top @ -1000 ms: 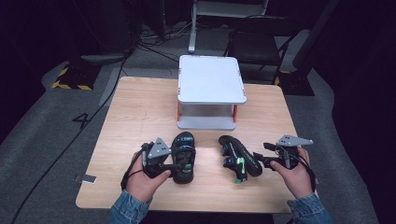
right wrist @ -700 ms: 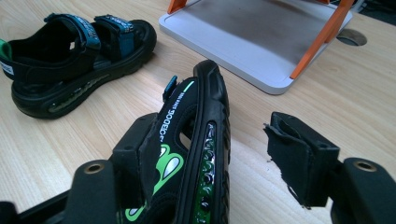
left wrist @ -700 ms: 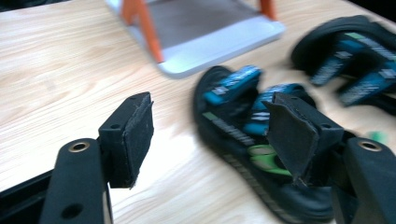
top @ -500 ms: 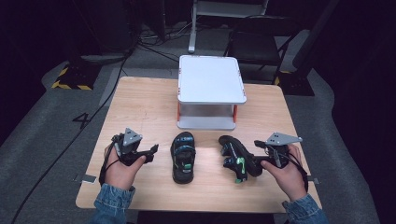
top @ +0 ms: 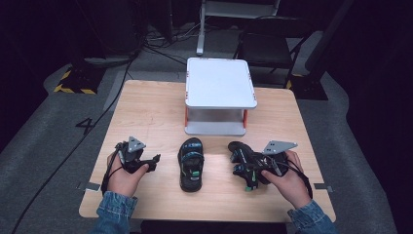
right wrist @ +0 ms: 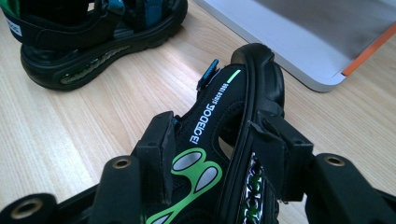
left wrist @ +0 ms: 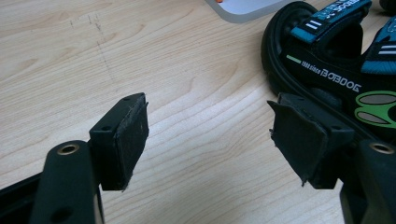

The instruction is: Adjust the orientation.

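Your right gripper (top: 253, 168) pinches the tilted black strapped sandal with green markings (right wrist: 210, 140) at the wooden worktop's (top: 146, 117) 5 o'clock, seemingly to lift it. Your left gripper (left wrist: 208, 135), fingers spread, idles at 7 o'clock, just beside the matching upright sandal (top: 191, 163).

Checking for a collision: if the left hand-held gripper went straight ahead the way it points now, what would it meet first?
Probably bare table between its open jaws; the left hand-held gripper has the sandal off to one side, close by one jaw, so that could clip. Depth is unclear.
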Action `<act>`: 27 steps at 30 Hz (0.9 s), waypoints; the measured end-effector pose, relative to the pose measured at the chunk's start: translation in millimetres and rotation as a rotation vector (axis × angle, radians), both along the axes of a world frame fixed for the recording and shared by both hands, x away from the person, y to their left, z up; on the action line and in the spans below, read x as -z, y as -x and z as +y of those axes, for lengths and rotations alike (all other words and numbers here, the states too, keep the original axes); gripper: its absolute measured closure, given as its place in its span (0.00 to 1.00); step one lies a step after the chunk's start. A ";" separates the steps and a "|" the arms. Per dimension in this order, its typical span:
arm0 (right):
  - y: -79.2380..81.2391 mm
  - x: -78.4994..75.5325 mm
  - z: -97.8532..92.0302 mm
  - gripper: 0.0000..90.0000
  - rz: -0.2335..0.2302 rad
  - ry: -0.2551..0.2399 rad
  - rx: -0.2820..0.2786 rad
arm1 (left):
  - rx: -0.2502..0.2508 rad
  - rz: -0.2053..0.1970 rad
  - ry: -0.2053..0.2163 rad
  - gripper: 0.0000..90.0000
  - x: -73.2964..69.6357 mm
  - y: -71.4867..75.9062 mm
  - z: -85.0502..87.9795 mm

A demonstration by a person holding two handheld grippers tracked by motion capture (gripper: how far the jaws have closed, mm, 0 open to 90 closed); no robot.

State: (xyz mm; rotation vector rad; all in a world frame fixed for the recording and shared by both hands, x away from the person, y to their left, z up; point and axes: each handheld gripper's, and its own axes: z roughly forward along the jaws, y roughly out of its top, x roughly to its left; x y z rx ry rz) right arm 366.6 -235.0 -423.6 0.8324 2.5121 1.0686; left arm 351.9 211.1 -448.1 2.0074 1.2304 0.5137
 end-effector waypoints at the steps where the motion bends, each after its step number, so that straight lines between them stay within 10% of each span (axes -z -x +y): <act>1: -0.1 0.1 -0.9 0.55 -0.002 -0.001 0.004 | 0.003 -0.001 0.000 0.31 -0.3 -0.3 0.0; 16: -25.1 4.3 -37.3 0.49 0.034 -0.095 0.151 | 0.000 -0.058 0.017 0.33 -5.8 -0.2 1.0; 27: -36.1 13.3 -66.5 0.50 -0.072 0.030 0.363 | 0.003 -0.056 0.013 0.33 -4.9 -0.4 -0.6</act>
